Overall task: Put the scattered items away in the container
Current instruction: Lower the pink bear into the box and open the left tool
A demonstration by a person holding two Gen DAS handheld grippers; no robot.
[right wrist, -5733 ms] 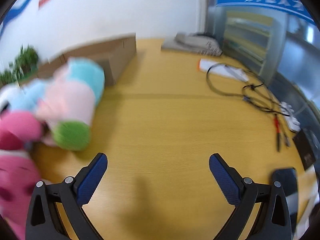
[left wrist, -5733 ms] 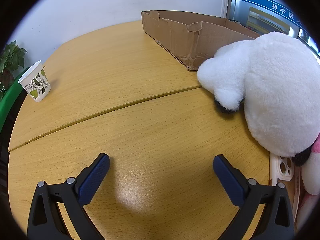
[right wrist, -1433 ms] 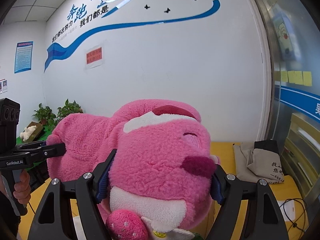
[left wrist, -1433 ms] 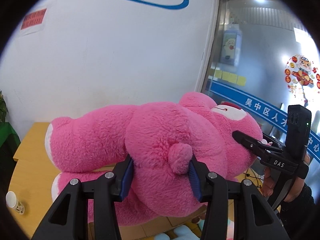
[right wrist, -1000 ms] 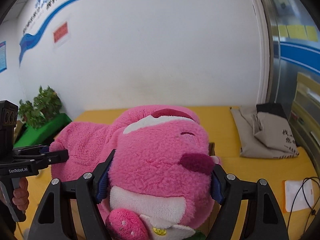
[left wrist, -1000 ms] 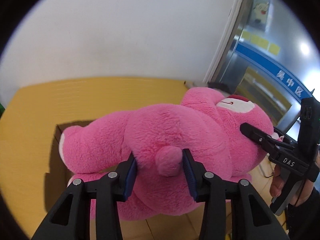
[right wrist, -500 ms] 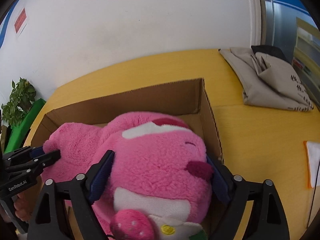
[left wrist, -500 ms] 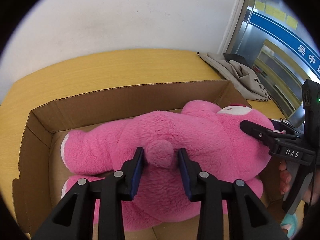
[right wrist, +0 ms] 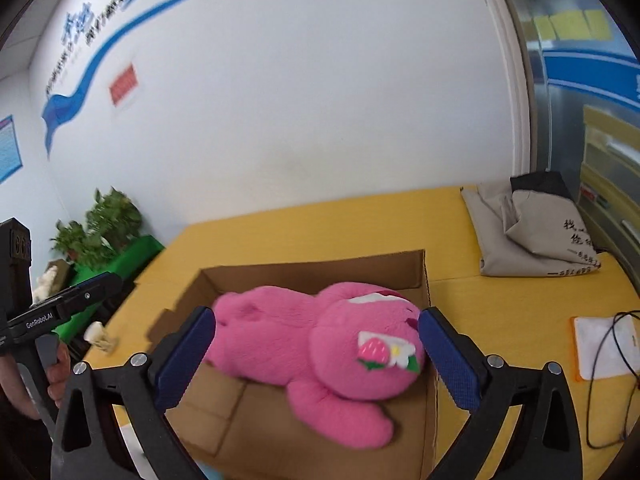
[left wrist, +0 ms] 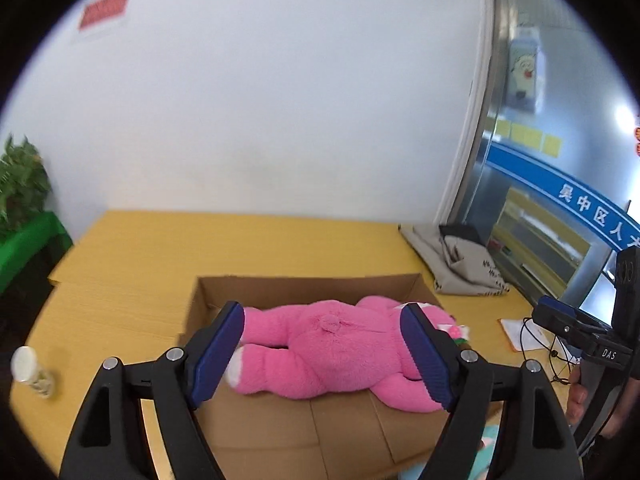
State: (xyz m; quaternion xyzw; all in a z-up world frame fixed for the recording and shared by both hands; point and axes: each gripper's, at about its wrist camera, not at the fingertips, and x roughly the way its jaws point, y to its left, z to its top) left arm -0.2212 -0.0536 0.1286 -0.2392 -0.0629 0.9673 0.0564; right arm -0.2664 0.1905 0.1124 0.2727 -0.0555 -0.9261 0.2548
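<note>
A big pink plush bear (left wrist: 328, 352) lies on its side inside the open cardboard box (left wrist: 304, 286) on the yellow table. My left gripper (left wrist: 321, 312) hangs above and in front of the bear's back. Its jaws are opening, and the pads stand clear of the fur. My right gripper (right wrist: 317, 316) hovers in front of the bear (right wrist: 304, 340) at its head end, over the box (right wrist: 320, 272). Those jaws are opening too and touch nothing. Each gripper also shows at the edge of the other's view.
A paper cup (left wrist: 30, 372) stands on the table left of the box. A grey cloth bag (right wrist: 528, 232) lies at the back right. White paper and black cables (right wrist: 600, 344) lie at the right. A light-blue plush (left wrist: 490, 444) peeks out below the box.
Both grippers were shut on the pink bear as it came down into the box. They have let go, spread their jaws and drawn back and up.
</note>
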